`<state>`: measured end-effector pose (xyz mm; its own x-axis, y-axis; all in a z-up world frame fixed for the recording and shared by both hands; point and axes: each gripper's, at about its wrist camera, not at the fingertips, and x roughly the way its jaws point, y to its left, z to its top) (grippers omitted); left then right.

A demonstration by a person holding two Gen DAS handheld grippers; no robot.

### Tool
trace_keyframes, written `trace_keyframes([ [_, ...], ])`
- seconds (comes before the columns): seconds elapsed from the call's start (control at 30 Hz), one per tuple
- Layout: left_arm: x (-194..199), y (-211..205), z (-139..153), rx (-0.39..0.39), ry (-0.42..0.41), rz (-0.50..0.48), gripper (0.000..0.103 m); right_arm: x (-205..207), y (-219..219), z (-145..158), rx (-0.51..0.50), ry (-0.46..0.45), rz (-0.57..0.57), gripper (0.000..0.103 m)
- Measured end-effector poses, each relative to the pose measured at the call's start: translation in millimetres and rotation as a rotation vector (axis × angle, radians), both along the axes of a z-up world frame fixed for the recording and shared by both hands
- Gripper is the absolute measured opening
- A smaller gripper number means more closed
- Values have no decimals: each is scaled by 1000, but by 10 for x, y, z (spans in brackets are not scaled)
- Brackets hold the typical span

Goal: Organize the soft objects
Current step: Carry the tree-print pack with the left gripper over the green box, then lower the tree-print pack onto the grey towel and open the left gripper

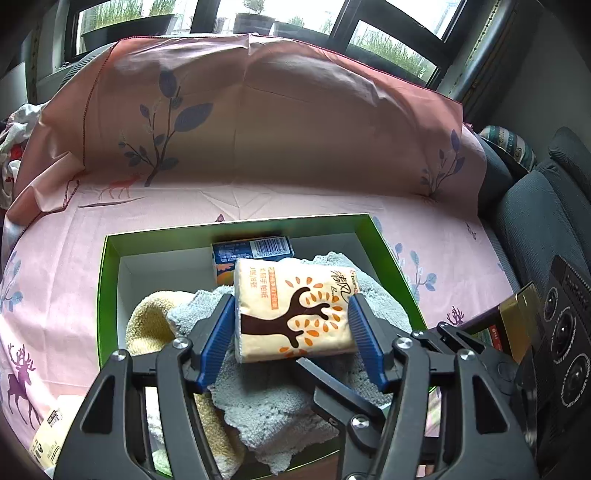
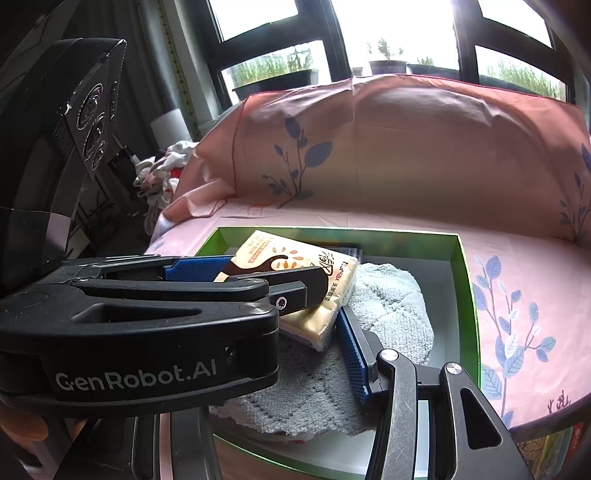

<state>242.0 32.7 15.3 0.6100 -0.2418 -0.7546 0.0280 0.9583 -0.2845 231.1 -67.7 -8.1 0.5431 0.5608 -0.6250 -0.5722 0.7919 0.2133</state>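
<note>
a pink sheet (image 1: 303, 199) covers the bed under an open green box (image 1: 107, 266). inside lie a grey towel (image 1: 266, 402) and a yellow towel (image 1: 151, 321). the tissue pack (image 1: 291, 310) hangs tilted over the grey towel, its long axis running from the near edge up to the far wall. the left gripper (image 1: 291, 332) has its fingers clamped on the pack's long sides. the right gripper (image 2: 273, 314) also reaches to the pack; whether its fingers grip it cannot be told.

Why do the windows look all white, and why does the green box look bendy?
Right wrist view: daylight through the window washes the glass out to white, and the left gripper up close is dark. Left wrist view: the fisheye lens bends the green box rim and darkens the corners; the tissue pack looks sharp.
</note>
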Motion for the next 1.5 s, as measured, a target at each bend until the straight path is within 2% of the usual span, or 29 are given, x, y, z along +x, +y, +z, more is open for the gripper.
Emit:
trace_keyframes([
  [0.47,-45,-33,7,15,13,20,65,-38,-15,-5,0,28,-13,50],
  [0.57,-50,-48,-11,25,32,22,75,-70,-4,-8,-9,34,-17,50],
  [0.63,-62,-61,-21,40,38,24,86,-95,-2,-3,-17,37,-17,52],
  [0.7,-80,-62,-23,46,43,23,89,-128,-10,15,-21,34,-22,60],
  [0.83,-132,-23,21,54,46,38,94,-162,-61,60,-30,31,-39,61],
  [0.97,-214,25,79,75,47,54,95,-215,-125,100,-43,35,-64,61],
  [1.03,-260,50,104,88,46,66,102,-243,-158,117,-50,37,-78,66],
  [1.07,-284,61,119,97,44,72,102,-263,-175,127,-51,37,-87,72],
  [1.1,-311,71,134,104,43,77,102,-275,-191,138,-53,36,-96,74],
  [1.5,-670,165,314,167,56,110,102,-480,-267,249,-134,46,-153,75],
])
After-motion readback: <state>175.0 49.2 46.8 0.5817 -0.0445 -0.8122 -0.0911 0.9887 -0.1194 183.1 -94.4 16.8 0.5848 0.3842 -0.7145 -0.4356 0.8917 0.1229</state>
